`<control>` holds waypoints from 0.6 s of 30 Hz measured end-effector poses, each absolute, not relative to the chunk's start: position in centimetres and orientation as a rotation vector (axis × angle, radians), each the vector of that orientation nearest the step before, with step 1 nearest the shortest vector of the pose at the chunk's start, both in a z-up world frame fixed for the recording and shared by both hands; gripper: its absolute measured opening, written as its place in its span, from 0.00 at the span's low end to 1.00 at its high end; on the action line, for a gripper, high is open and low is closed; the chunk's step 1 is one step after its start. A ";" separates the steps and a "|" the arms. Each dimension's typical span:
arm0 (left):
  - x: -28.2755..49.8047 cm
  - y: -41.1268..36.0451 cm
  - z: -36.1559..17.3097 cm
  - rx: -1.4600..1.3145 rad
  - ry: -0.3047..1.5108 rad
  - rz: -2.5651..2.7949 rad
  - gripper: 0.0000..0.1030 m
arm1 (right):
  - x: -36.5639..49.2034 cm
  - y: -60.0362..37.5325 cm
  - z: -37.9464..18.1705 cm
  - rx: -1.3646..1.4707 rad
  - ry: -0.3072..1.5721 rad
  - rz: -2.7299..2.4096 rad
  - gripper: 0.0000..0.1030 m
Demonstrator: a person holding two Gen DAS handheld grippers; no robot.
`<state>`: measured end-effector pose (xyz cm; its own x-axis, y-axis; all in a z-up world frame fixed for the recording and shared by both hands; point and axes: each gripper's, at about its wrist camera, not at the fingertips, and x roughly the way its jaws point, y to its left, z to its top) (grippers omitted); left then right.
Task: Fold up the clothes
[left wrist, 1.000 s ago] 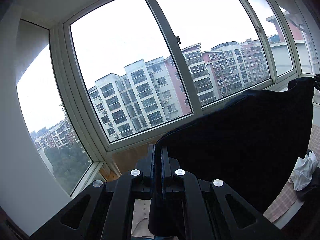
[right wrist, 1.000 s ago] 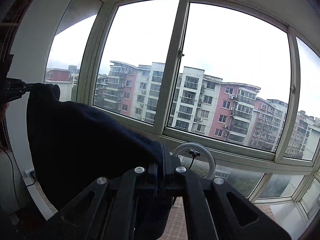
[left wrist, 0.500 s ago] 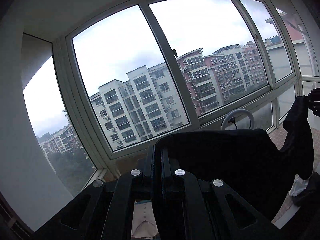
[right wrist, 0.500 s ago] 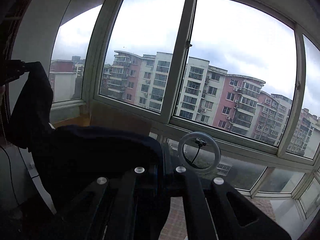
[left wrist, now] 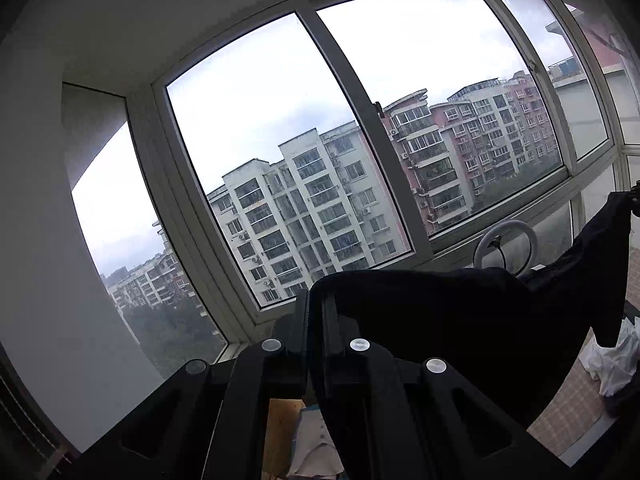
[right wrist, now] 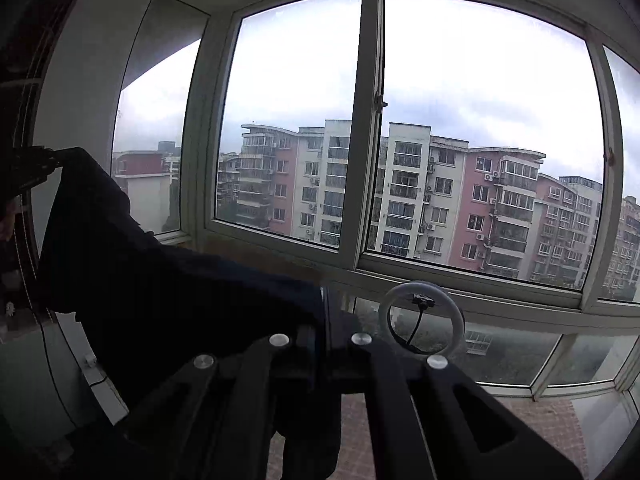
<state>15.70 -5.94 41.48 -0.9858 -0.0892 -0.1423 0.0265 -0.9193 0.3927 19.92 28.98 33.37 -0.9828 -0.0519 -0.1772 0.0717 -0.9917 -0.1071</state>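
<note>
The left gripper [left wrist: 318, 308] and right gripper [right wrist: 322, 304] are each clamped on an edge of one dark garment [left wrist: 460, 320], which is held up in the air in front of the window [left wrist: 360, 140], probably to let it hang flat for folding. One ring light [right wrist: 421, 320] stands beyond; one white cloth [left wrist: 618, 356] lies below.

ahead: window wall [right wrist: 370, 128] closes the way | between tools: dark garment [left wrist: 460, 320] hangs slack, filling the gap | low ahead: ring light [right wrist: 422, 318] stands beside the right tool [right wrist: 322, 320] | lower right: white cloth heap [left wrist: 616, 360] | above garment: open air
</note>
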 end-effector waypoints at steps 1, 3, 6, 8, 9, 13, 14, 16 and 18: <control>16.9 -6.1 42.3 0.215 -0.578 -3.035 0.04 | 21.2 29.3 34.4 0.196 0.181 -3.082 0.03; 18.8 -6.3 43.5 0.173 -0.571 -3.070 0.05 | 23.8 29.9 36.2 0.101 0.186 -3.099 0.03; 20.7 -5.6 44.5 0.119 -0.625 -3.069 0.05 | 26.4 30.1 37.7 0.030 0.253 -3.124 0.03; 20.8 -5.0 44.4 0.102 -0.669 -3.052 0.05 | 27.0 29.7 37.7 0.003 0.320 -3.153 0.03; 20.4 -4.8 44.3 0.105 -0.685 -3.045 0.05 | 27.0 29.6 37.6 -0.006 0.351 -3.167 0.03; 17.4 -4.0 43.3 0.177 -0.741 -3.055 0.05 | 25.0 29.9 36.7 0.026 0.426 -3.234 0.03; 16.4 -3.7 43.0 0.204 -0.756 -3.063 0.05 | 24.1 30.3 36.5 0.065 0.424 -3.255 0.03; 13.4 -3.1 41.8 0.261 -0.793 -3.068 0.05 | 22.2 31.3 36.0 0.146 0.420 -3.297 0.03; 9.7 -2.5 40.3 0.322 -0.835 -3.066 0.05 | 18.2 32.3 34.3 0.242 0.433 -3.336 0.03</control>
<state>9.74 -2.47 40.28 -0.9784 -0.0027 -0.2067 -0.1024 -0.8622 0.4962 18.16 32.33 34.30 -0.9633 0.2445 -0.1108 -0.2080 -0.9409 -0.2673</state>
